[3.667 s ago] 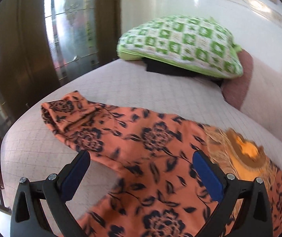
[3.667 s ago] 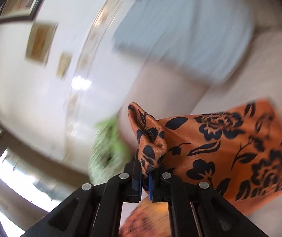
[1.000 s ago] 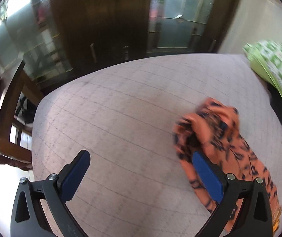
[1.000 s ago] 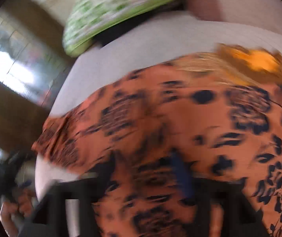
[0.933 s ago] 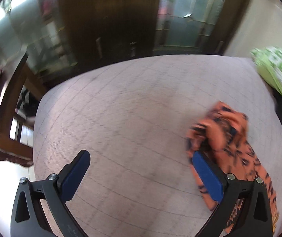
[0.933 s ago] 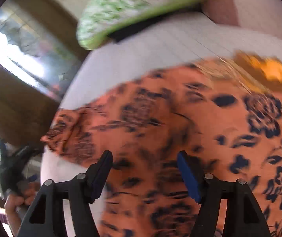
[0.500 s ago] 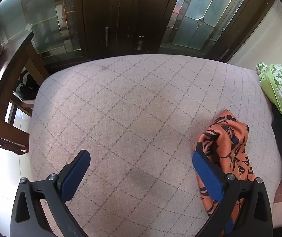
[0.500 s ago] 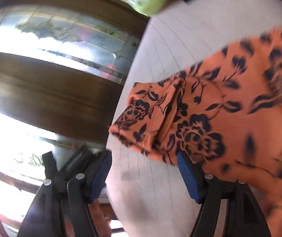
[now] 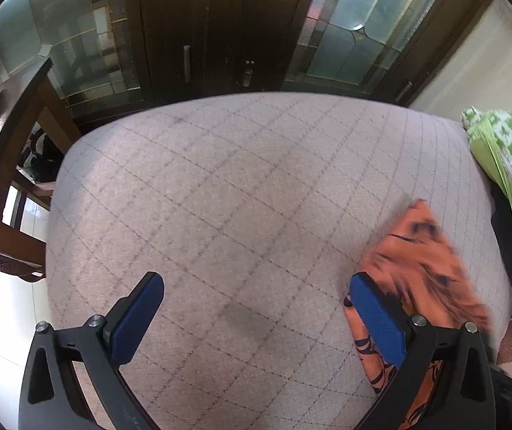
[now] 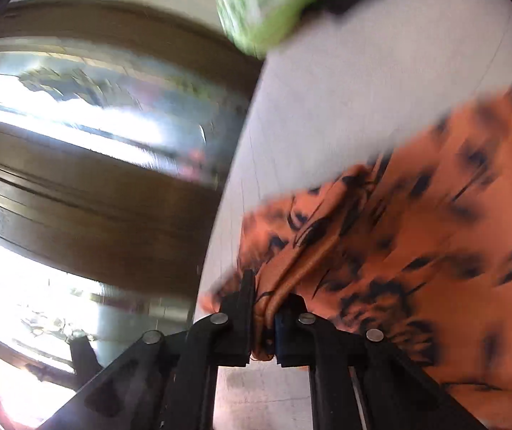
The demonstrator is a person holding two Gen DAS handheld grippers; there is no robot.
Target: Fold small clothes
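Bedding filled most of what I saw: a pale quilted mattress (image 9: 241, 215) with a diamond stitch, its far edge rounding off just before the dark wooden doors (image 9: 216, 25) with their glass panes. Half a second before, my right gripper (image 10: 265, 317) had stood with its fingers wide apart above the cloth; now those fingers had come together and were clamped on a bunched fold of the orange garment (image 10: 435, 243). My left gripper (image 9: 256, 317) had hardly shifted, its blue fingers (image 9: 136, 319) apart over bare quilt with nothing between them.

On the left side of the left wrist view the mattress dropped off beside a wooden chair (image 9: 1, 165), and the broad middle of the quilt lay open. On the right a green-and-white patterned pillow (image 9: 510, 193) sat at the bed's edge.

The garment lay on the mattress near that pillow, just behind my left gripper's right finger. It was orange with black flowers, blurred in both views, and pulled into a ridge where my right fingers pinched a stitched hem.
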